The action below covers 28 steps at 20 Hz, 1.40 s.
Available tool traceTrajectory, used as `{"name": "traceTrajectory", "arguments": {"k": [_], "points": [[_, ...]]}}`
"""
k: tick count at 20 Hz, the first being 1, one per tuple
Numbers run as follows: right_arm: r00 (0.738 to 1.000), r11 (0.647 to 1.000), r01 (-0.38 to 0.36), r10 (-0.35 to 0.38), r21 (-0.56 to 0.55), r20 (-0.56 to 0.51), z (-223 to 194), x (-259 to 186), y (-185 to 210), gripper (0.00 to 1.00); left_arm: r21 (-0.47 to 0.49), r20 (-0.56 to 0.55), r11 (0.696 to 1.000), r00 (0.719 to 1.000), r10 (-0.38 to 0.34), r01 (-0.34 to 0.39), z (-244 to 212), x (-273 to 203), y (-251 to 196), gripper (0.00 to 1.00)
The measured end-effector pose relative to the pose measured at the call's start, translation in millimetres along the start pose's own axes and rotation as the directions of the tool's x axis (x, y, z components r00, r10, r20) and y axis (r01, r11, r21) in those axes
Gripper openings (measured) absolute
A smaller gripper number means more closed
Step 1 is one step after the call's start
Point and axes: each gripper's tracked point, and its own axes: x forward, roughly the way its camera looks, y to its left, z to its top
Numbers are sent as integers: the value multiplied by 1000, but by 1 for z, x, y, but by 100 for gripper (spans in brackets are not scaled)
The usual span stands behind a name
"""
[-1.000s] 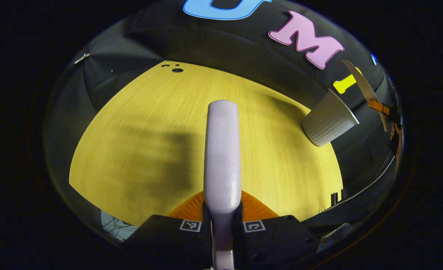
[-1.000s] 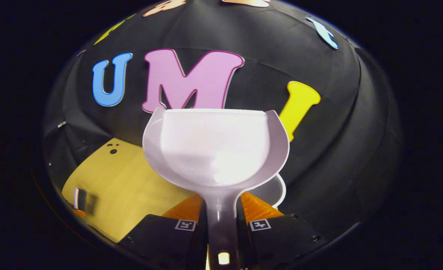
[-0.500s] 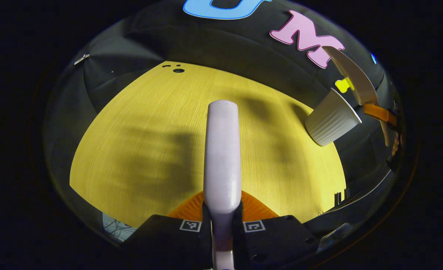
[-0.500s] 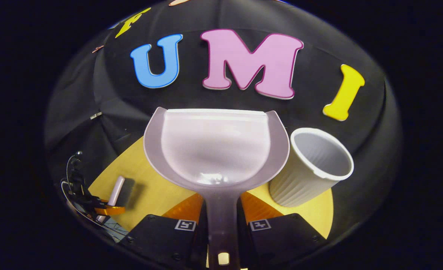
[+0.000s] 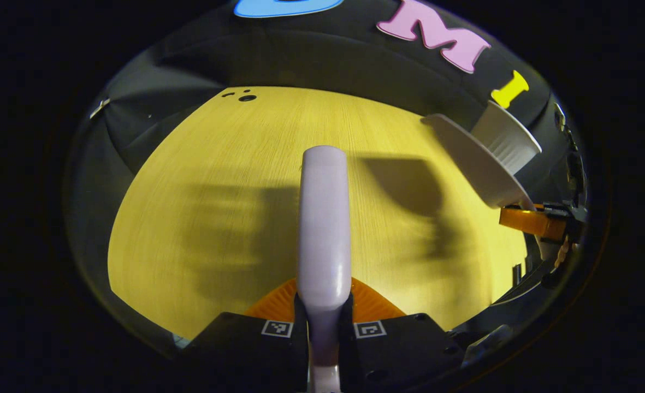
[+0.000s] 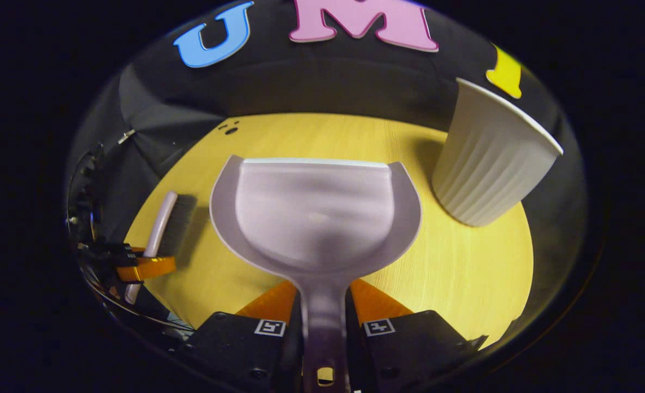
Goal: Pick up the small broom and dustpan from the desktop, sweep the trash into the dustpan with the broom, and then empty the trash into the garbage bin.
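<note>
**Holding broom and dustpan above the desk, bin to the right**

Pinching the pale handle of the small broom [image 5: 323, 218], the left gripper [image 5: 322, 305] has its fingers pressed against the handle's base from both sides. In the left gripper view the handle runs straight up the middle of the picture over the yellow wooden desk [image 5: 218, 180], and a broad blurred shadow lies across the wood to its left. In the right gripper view the same broom [image 6: 161, 218] shows at the far left, its dark bristles facing the desk, gripped near its lower end.

The right gripper [image 6: 322, 314] is clamped on the stem of the dustpan [image 6: 315, 213], one finger on each side. The pan is pale and scoop-shaped, its flat front edge pointing away toward the back of the desk; whether it touches the wood cannot be told. Its tray looks bare.

The garbage bin [image 6: 489, 164], a white ribbed cup-shaped container, stands on the desk just right of the dustpan and apart from it. In the left gripper view the dustpan [image 5: 475, 164] appears edge-on at the right, overlapping the bin [image 5: 505, 136], with the right gripper [image 5: 540, 221] below it. Small dark holes [image 5: 244, 97] mark the desk's far corner.
</note>
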Motion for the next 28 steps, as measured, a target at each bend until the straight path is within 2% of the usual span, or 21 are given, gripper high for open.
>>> {"name": "traceTrajectory", "arguments": {"k": [1,3,4,8,10,11,14,15,16,17,18,20,21,22,23,25,28], "points": [[1000,1000,6,-6,9,-26,-13,5,-5,34,29,-9,999,1000,21,-20,2,2,2,26],[997,1000,25,-24,11,-68,-28,13,-11,34,77,-25,995,998,57,-55,2,7,2,26],[996,999,34,-33,9,-81,-32,15,-13,37,92,-29,994,998,64,-61,3,9,0,26],[993,998,61,-60,13,-105,-36,17,-15,37,119,-63,991,996,70,-62,17,20,-8,27],[990,997,81,-81,2,-114,-40,20,-16,34,135,-97,988,992,84,-70,11,25,-8,28],[989,997,77,-76,4,-124,-44,22,-15,38,136,-111,988,990,83,-68,11,29,-11,27],[989,998,62,-59,13,-134,-48,29,-10,39,132,-136,987,985,105,-87,13,39,-7,29],[989,998,59,-57,10,-139,-49,31,-9,36,135,-137,986,984,114,-95,11,41,-6,32],[988,998,58,-56,6,-142,-49,32,-8,43,136,-141,986,984,110,-91,11,42,-7,33],[988,999,51,-49,10,-146,-49,30,-6,36,138,-143,987,985,99,-79,10,42,-9,34],[989,999,37,-33,20,-147,-49,29,-1,58,138,-137,988,987,89,-70,12,39,-10,35],[992,999,12,-6,43,-126,-43,24,9,75,124,-113,991,991,64,-50,15,33,-13,41],[994,998,6,0,55,-109,-38,20,10,79,109,-87,993,995,45,-36,18,28,-18,60],[996,997,10,-3,76,-90,-35,16,10,100,93,-56,996,998,13,-8,19,18,-25,79],[998,995,14,-8,97,-61,-30,9,11,98,67,-20,998,1000,-13,14,30,13,-32,98],[999,990,32,-33,135,7,-16,-10,9,100,36,62,998,997,-51,49,40,-12,-40,96],[990,985,36,-59,169,131,8,-50,6,99,62,212,997,975,-65,53,62,-58,-46,96]]}}
